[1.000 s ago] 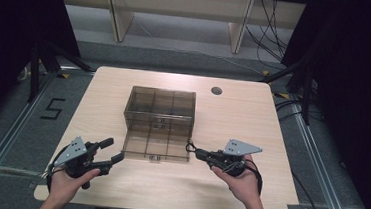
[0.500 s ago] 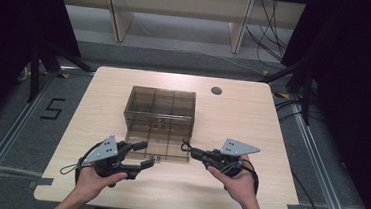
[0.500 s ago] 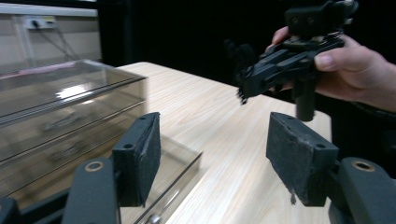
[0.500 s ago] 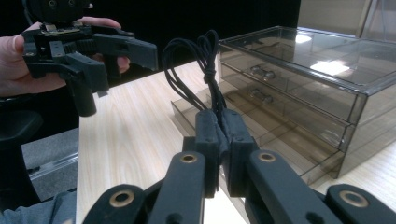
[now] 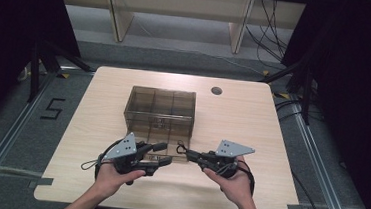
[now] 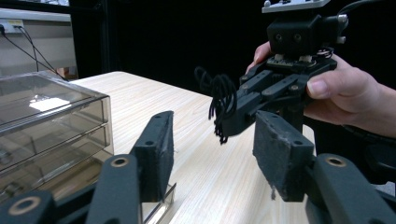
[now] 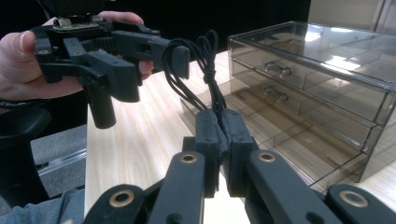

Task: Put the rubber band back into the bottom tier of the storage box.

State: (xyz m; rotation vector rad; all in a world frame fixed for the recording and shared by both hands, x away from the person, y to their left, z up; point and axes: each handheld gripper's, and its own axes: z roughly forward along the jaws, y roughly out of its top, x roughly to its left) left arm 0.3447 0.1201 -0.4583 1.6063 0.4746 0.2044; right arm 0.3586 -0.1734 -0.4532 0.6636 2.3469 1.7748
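A smoky clear drawer box (image 5: 159,110) stands mid-table. My right gripper (image 5: 189,155) is in front of its right corner, shut on a small bundle of black cord (image 5: 180,148). In the right gripper view the loops of the cord (image 7: 205,56) rise from the closed jaws (image 7: 219,116). My left gripper (image 5: 163,154) faces it from the left, open. Its jaws have just been closing, and its pads (image 6: 280,144) touch nothing. The cord (image 6: 219,105) hangs just beyond the left gripper (image 6: 215,135), held by the right gripper (image 6: 231,123). The left gripper (image 7: 156,70) also shows in the right gripper view.
The drawer box (image 6: 46,116) sits just left of my left jaws and the same box (image 7: 317,70) right of my right ones. The wooden table (image 5: 271,131) has a cable hole (image 5: 216,91) at the back right. Wooden shelving stands behind the table.
My left gripper has moved right along the table's front, up to the right gripper's tips, and its jaws have narrowed. The right gripper has stayed put with the cord.
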